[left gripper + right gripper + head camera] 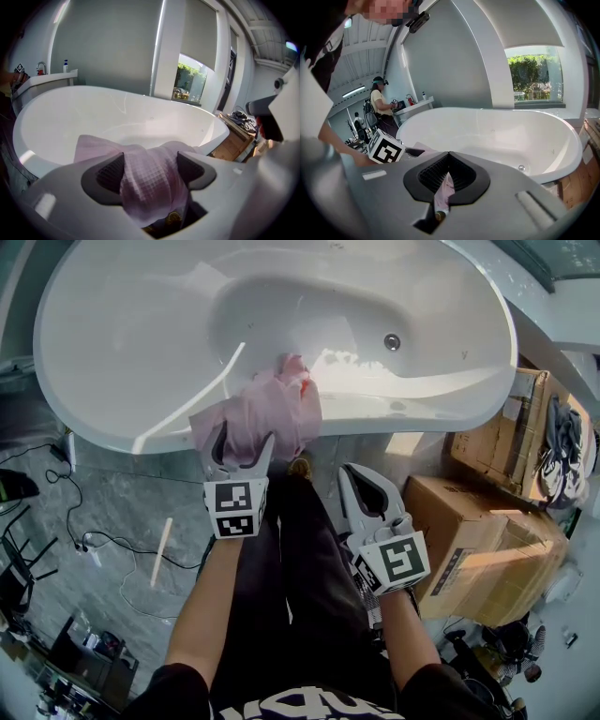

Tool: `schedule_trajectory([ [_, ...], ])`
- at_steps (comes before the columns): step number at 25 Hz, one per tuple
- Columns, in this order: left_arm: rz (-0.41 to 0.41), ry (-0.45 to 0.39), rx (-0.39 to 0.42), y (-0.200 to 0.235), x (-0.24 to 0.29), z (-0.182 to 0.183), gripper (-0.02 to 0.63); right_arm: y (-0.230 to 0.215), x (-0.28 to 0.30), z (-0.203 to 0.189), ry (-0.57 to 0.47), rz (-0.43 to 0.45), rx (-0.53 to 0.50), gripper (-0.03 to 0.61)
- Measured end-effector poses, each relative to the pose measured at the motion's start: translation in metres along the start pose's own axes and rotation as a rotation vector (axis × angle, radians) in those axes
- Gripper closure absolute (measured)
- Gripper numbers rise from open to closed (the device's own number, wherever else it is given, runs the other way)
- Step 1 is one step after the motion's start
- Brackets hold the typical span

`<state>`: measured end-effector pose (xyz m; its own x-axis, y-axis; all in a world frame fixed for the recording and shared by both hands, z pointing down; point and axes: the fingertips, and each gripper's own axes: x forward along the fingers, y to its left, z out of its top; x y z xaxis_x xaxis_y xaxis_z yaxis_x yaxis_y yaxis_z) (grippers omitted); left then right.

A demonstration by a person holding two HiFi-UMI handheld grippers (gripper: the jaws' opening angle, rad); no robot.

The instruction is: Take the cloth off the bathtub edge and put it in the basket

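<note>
At the tub's (103, 423) near edge, your left tool (246, 442) straddles the cloth (281, 399), jaws apart, not yet clenched. Your right tool (351, 474) is closed, empty. Next, clamp, lift, then find the unseen basket.

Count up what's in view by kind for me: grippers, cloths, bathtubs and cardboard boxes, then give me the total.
Grippers: 2, the left gripper and the right gripper
Cloths: 1, the pink cloth
Bathtubs: 1, the white bathtub
Cardboard boxes: 2, the nearer box and the farther box
Total: 6
</note>
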<state>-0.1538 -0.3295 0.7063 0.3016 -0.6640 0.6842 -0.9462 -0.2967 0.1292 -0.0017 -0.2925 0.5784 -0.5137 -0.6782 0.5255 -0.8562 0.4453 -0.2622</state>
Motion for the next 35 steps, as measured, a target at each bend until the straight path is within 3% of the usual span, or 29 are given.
schedule_trajectory([
  [5,0.013,-0.017,0.016,0.002,0.000,0.001,0.291,-0.003,0.001,-0.002,-0.004,-0.004,0.015,0.569],
  [11,-0.037,-0.010,0.026,-0.006,0.004,0.001,0.395,-0.005,0.003,-0.006,0.004,-0.006,0.023,0.569],
  [15,-0.053,-0.011,-0.018,-0.003,0.004,-0.002,0.443,-0.006,0.005,-0.007,0.008,-0.008,0.027,0.569],
  [35,-0.097,-0.052,0.010,-0.004,-0.004,0.005,0.571,-0.005,0.003,-0.011,0.017,-0.013,0.032,0.569],
])
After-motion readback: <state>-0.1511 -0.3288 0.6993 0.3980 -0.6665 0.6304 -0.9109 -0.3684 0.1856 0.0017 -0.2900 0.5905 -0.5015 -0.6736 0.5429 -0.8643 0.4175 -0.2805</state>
